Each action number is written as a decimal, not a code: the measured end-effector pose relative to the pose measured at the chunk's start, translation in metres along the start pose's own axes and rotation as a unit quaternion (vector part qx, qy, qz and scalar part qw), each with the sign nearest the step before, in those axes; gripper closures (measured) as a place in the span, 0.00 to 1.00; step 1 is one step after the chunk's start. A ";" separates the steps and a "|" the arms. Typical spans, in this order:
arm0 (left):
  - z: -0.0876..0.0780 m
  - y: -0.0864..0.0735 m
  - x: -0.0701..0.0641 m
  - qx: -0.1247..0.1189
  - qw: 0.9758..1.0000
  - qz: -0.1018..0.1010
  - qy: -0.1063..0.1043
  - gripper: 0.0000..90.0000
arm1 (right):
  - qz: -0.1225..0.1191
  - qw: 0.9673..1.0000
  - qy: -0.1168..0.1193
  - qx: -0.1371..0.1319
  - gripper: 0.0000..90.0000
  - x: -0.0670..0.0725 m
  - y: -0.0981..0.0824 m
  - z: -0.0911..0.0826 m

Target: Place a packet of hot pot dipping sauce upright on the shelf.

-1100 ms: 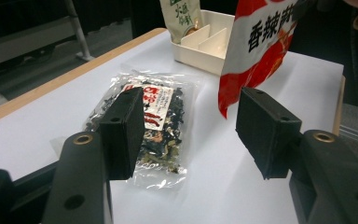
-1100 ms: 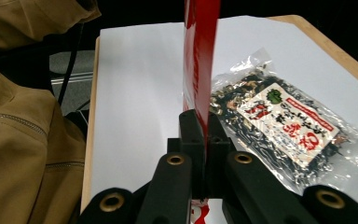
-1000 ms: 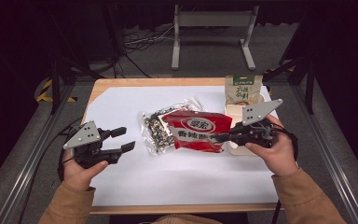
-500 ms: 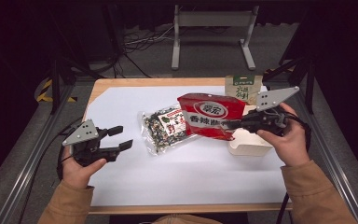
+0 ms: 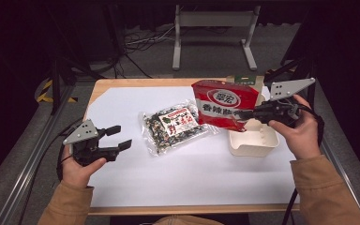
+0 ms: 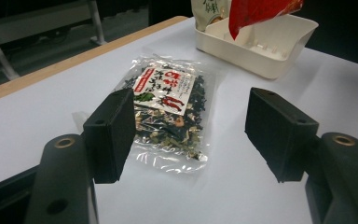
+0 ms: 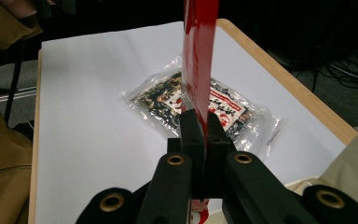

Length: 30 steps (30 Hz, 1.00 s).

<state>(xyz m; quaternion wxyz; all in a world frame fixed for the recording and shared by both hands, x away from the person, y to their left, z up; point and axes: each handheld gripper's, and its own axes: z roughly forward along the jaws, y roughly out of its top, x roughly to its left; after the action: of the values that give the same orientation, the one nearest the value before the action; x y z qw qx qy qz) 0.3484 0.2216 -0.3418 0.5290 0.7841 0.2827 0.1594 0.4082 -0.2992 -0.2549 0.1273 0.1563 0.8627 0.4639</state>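
One white tray [image 5: 253, 143] sits under the right gripper [image 5: 243, 115], which, clamping the red packet [image 5: 222, 103], has lifted it over; left gripper [image 5: 117, 138], jaws just widening, empty.

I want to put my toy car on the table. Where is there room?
The near white sheet, between the clear bag and the table's front edge, is bare. So is the far left corner behind the left gripper. The right is crowded: white tray, red packet, right gripper.
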 end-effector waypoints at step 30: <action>0.001 -0.008 0.012 0.004 1.000 -0.017 0.010 0.37 | 0.050 0.996 -0.075 0.004 1.00 -0.052 -0.024 -0.026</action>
<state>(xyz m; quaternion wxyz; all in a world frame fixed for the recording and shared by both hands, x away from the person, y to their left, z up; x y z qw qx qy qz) 0.3561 0.2309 -0.3499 0.5257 0.7795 0.3022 0.1570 0.4429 -0.3524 -0.2573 0.1679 0.2339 0.8434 0.4535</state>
